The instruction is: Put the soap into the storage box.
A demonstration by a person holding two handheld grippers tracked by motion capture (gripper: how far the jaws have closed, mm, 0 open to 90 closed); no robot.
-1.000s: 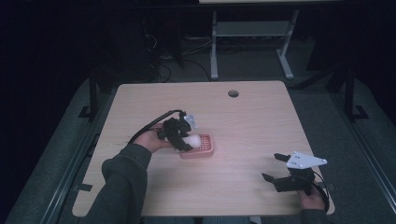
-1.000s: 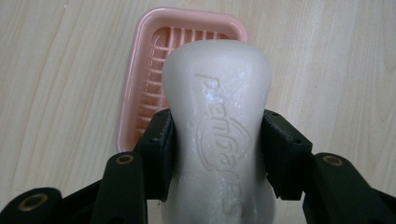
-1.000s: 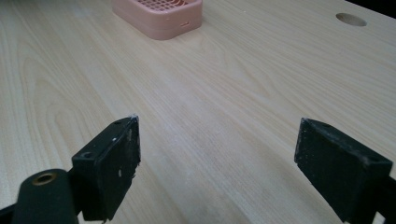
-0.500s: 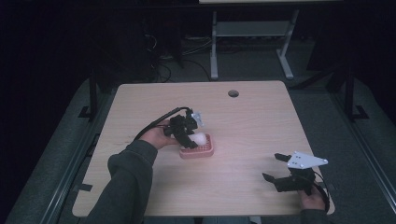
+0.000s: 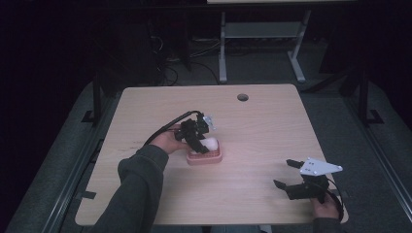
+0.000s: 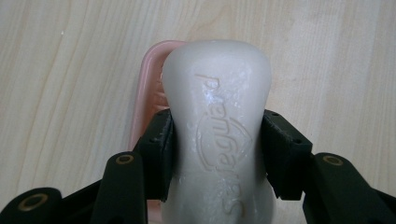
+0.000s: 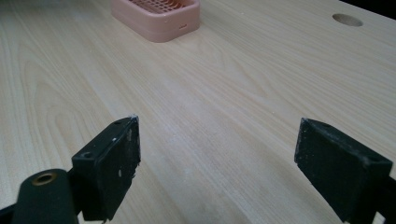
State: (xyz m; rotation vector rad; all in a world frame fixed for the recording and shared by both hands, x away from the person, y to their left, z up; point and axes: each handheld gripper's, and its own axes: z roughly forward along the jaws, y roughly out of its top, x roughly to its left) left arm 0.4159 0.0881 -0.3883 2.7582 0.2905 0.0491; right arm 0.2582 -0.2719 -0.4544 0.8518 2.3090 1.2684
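The high view is dimly lit; the room beyond the table (image 5: 262, 121) is lost in darkness. Both gripper views are evenly and brightly lit. The soap (image 6: 219, 121) is rendered sharp, with small glints; near jaws are slightly softened.

soap bar (image 6: 219, 135) – waxy, smooth, faint sheen, embossed | soap dish (image 7: 159, 18) – pink matt plastic, slotted | table (image 5: 272, 131) – pale wood-grain, matt | pads (image 7: 119, 168) – black, dull, scuffed
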